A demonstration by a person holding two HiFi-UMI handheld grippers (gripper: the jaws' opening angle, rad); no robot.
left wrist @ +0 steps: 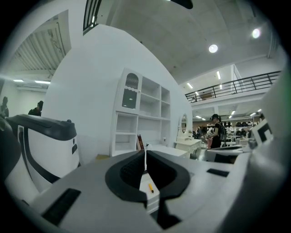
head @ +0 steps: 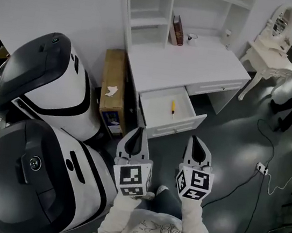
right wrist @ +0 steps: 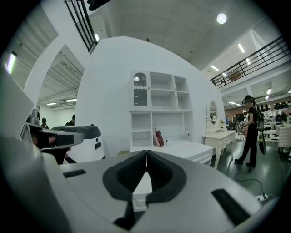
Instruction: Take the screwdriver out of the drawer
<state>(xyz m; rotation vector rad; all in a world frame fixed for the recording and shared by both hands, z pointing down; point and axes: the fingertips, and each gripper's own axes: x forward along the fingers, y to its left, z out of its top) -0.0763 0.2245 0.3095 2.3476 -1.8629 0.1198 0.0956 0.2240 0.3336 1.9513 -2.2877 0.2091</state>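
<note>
Drawer (head: 157, 108) open, yellow screwdriver (head: 173, 107) lying inside, at twelve o'clock from left gripper (head: 139, 132) and right gripper (head: 196, 140); both closed tight, empty.

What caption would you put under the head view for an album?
Left gripper and right gripper, both shut, face a white desk whose open drawer holds a yellow screwdriver.

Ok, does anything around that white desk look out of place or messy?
Nothing looks damaged or spilled. The drawer of the desk stands pulled open with a lone yellow screwdriver lying inside. A crumpled white scrap, paper or tissue, sits on top of the cardboard box beside the desk.
</note>
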